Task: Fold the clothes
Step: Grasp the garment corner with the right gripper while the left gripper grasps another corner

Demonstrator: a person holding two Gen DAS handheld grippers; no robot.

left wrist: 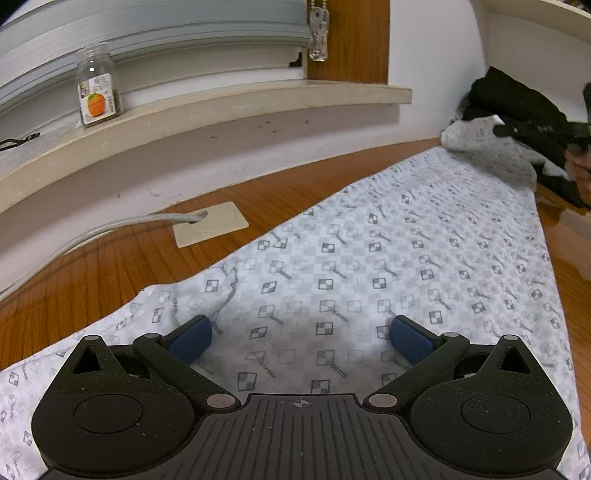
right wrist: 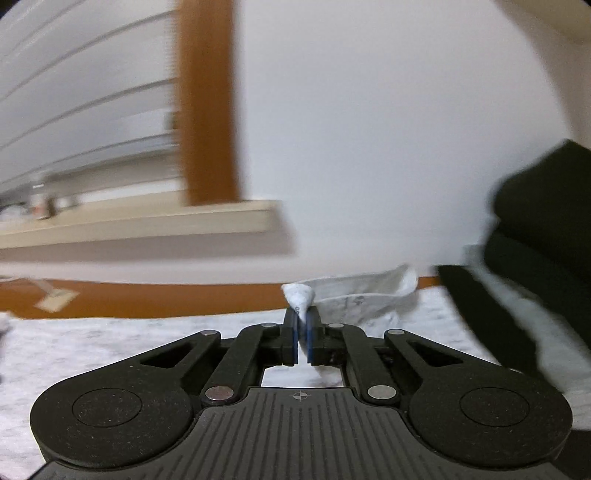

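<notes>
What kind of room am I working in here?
Probably a room at home: a wooden desk with a cable outlet plate under a windowsill with blinds, and clothes piled by the wall.

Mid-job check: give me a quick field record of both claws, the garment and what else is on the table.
left claw: open, over the patterned garment, gripping nothing
right claw: shut on a corner of the patterned garment, lifted off the cloth
garment: spread flat on the wooden table
dark clothes pile: at the garment's far end
sill: jar standing upright
right view: motion blurred
</notes>
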